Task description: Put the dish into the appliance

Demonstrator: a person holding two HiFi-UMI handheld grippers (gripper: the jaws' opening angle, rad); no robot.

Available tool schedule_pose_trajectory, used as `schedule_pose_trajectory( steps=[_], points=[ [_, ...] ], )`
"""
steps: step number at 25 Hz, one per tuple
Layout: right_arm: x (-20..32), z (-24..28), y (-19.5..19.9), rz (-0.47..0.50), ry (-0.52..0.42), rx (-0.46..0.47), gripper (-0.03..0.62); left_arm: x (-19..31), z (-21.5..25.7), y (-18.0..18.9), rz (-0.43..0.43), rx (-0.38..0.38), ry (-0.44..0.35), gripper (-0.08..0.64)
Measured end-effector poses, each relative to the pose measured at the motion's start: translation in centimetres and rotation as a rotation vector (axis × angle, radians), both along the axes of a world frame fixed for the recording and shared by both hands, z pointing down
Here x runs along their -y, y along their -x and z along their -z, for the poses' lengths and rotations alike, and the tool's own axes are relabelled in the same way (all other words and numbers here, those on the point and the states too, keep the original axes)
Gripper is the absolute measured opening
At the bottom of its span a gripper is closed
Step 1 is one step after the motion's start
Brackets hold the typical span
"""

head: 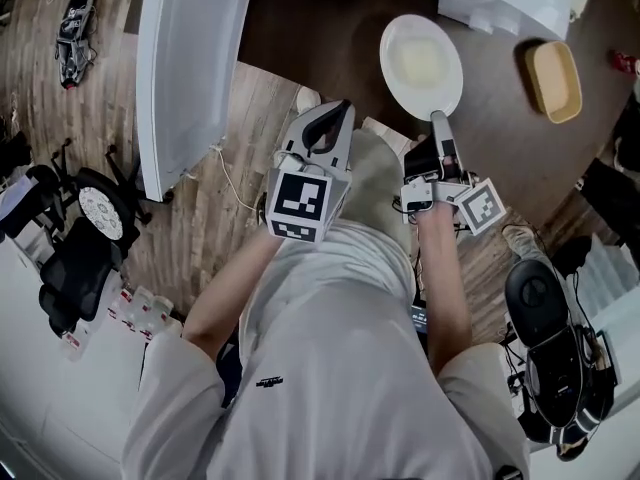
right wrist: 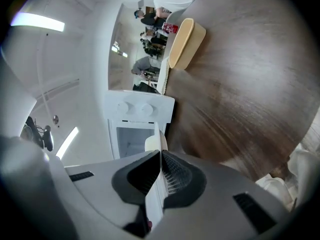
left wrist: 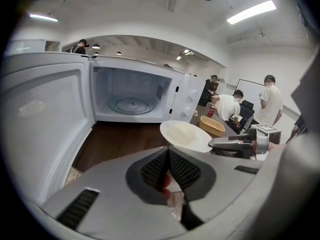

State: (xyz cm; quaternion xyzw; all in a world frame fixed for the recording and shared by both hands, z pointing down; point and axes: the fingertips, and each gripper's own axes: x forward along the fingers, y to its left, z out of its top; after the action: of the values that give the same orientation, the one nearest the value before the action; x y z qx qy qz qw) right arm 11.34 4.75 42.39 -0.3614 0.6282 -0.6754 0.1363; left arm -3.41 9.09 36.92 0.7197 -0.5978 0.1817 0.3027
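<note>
Showing microwave turntable: left gripper view only

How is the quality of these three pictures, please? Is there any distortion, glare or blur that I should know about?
Head view: evenly lit, strongly bent at the edges, the plate looks pale and flat. Left gripper view: fisheye with dark corners, ceiling lights glare, the microwave is sharp. Right gripper view: tilted sideways, the table grain is smeared, the near jaws are soft.
</note>
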Motion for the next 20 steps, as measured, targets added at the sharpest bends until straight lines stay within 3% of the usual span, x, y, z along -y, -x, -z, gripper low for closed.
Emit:
schedule_pose_trajectory(
  steps=[10, 20],
  points=[
    [1.8, 0.6, 5.0, 0.042, -0.020, 0.017, 0.015, 0.4, 0.1, 3.9, 0.051, 0.001, -0.007, -0.002],
    [3.1, 1.2, 7.6, 0.039, -0.032, 0.034, 0.015, 0.9, 0.3, 4.7, 0.068, -0.003, -0.013, -0.002]
  ],
)
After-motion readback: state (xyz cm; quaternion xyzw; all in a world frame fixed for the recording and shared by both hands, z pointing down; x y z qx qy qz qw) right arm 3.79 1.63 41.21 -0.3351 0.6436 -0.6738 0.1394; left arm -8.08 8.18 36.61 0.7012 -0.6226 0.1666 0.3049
